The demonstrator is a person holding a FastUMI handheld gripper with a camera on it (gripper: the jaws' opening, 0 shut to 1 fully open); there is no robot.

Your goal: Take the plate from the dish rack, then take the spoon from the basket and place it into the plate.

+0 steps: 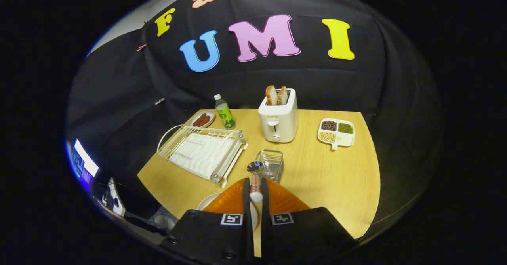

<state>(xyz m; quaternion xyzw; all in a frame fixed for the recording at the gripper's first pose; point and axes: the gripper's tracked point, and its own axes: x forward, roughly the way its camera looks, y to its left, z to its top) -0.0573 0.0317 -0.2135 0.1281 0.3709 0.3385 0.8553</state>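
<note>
Right now the gripper (255, 195) sits at the bottom centre of the frame with its jaws clenched on the spoon (255, 180), one finger pressing each side of the handle. The spoon points away from the camera, its bowl lifted just in front of the small wire basket (270, 163) that stands a little above centre-bottom on the wooden table (328, 178). Beneath the fingers, at lower left of the gripper, part of the white plate (208, 202) lies on the table, partly hidden by the gripper. To the left of centre stands the white dish rack (204, 151). Behind it, toward the upper left of the table, are a green bottle (224, 112) and a small dish of sausages (202, 119). A white toaster (278, 116) with two bread slices stands mid-frame, and a divided tray of beans (336, 132) lies to its right.
</note>
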